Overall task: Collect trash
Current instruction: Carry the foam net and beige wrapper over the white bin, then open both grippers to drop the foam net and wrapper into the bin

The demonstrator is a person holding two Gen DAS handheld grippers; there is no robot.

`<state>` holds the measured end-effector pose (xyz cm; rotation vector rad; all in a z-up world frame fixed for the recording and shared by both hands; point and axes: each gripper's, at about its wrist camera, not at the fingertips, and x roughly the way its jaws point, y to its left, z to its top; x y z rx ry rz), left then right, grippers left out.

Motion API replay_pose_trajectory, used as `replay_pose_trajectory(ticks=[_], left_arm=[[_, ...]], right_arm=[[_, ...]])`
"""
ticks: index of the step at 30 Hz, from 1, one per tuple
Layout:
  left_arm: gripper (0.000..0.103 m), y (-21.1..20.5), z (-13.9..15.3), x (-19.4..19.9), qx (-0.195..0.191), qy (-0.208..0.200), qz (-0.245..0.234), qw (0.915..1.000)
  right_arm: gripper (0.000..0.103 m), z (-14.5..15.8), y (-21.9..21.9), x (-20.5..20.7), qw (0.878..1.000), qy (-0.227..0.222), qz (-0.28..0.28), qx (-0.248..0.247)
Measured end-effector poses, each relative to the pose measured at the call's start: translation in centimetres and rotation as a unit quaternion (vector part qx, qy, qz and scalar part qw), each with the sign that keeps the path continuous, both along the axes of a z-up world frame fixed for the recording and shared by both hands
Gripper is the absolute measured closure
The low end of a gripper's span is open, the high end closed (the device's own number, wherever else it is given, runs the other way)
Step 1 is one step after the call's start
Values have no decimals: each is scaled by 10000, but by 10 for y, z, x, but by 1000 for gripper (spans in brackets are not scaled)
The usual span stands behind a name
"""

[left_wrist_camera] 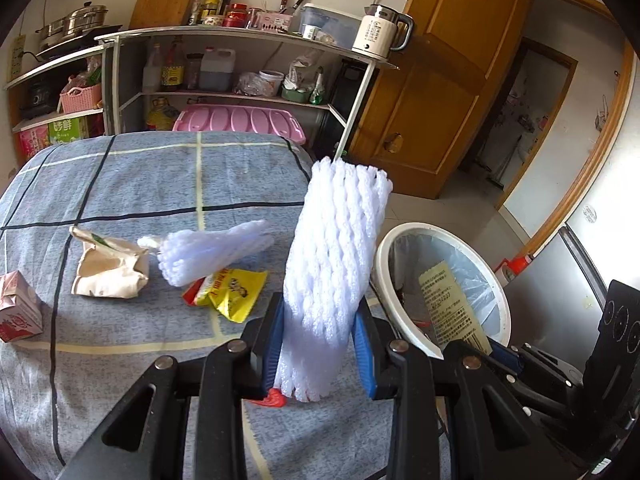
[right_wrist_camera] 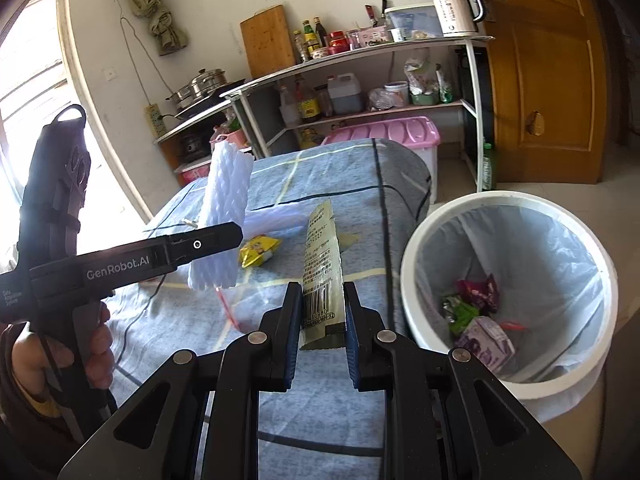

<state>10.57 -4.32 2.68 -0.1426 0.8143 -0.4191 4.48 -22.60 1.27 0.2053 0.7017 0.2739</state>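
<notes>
Beside the white trash bin point(right_wrist_camera: 508, 292), over the blue checked cloth point(left_wrist_camera: 132, 184) of the table, two pieces of trash are held up in the grippers. A white foam net sleeve point(left_wrist_camera: 336, 256) is clamped by the left gripper point(left_wrist_camera: 320, 354): its lower part is squeezed between the blue pads, its frayed bottom edge hangs just below them, and the rest stands upright above the jaws, to the table side of the bin. A flat, pale green wrapper point(right_wrist_camera: 323, 276) with a barcode is pinched by the right gripper point(right_wrist_camera: 322, 334): its serrated lower end lies between the narrowly set jaws, and the strip rises above them, just beside the bin's rim. Inside the bin, on a clear liner, a purple carton point(right_wrist_camera: 486, 340) and green and magenta wrappers are seen. Farther from the bin, on the cloth, a second foam net point(left_wrist_camera: 212, 252), a yellow packet point(left_wrist_camera: 232, 292), a crumpled beige paper bag point(left_wrist_camera: 112, 268) and a small pink carton point(left_wrist_camera: 18, 308) are left lying. A hand point(right_wrist_camera: 100, 344) is seen on the left gripper's handle.
</notes>
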Motion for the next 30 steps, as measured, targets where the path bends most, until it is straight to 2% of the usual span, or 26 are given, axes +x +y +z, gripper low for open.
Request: replay_pose_trajectory(ticks=[8,18,21,24,30], left_arm=[[69,-57,-1,8,147,-4,-490,9987],[69,-118,-9,15,339,80,-952,9949],[69,-134,-13,14,598,0,-1010,9931],[69,-144,-18,17,519,141,-1109,9924],[69,-154,-24,18,670,164,-1083,9917]], right_arm=[[83,-1,-53,1,9980,49,-622,-58],[82,-14,-98,8,9921,294,-1187,-291],[82,-18,-107,13,9893,396,-1334,-436],[82,-23,-113,19,9868,489,-1434,-576],[82,-32,-123,27,9837,646,-1539,-672]])
